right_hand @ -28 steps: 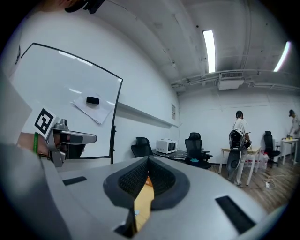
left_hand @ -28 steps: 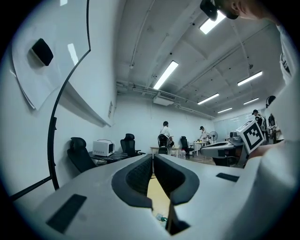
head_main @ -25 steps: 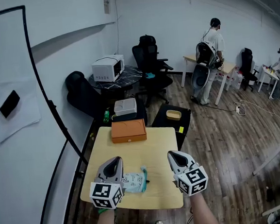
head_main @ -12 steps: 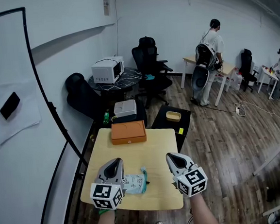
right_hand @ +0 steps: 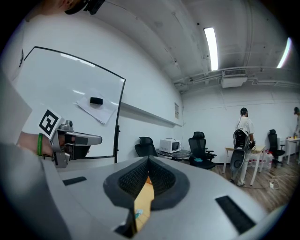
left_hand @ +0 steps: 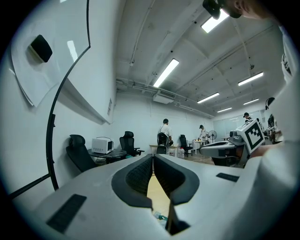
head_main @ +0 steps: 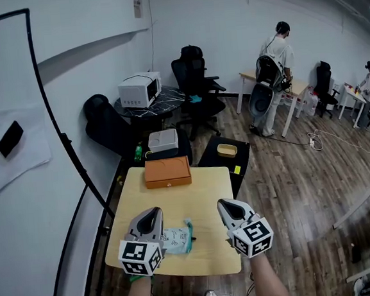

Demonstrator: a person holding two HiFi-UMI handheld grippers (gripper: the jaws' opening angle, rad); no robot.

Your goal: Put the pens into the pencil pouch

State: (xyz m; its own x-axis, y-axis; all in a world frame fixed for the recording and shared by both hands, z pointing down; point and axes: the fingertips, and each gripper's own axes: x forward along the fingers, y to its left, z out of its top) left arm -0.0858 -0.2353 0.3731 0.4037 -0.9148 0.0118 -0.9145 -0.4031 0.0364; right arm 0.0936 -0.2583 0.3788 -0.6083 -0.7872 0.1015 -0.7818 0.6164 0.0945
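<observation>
We stand in a white-walled office with a wooden floor, a whiteboard (head_main: 5,76) on our left and a small pale wooden bench (head_main: 197,198) just below us. An orange box (head_main: 168,172) lies at the bench's far edge. The pencil pouch (head_main: 177,239), whitish with teal trim, lies near the bench's front edge, between our two grippers and just beside the left one. We cannot make out any pens from up here. We hold the left gripper (head_main: 154,212) over the bench to the left of the pouch. Its own view shows the jaws pressed together at the tips with nothing between them. We hold the right gripper (head_main: 224,203) over the right part of the bench, apart from the pouch, and its jaws likewise meet at the tips and pinch nothing. Beyond the bench we see a white microwave (head_main: 139,90) on a dark side table, a black office chair (head_main: 192,79) and a low black stand carrying a yellow dish (head_main: 227,149). Farther back, a person (head_main: 278,51) stands at a desk, facing away from us.
</observation>
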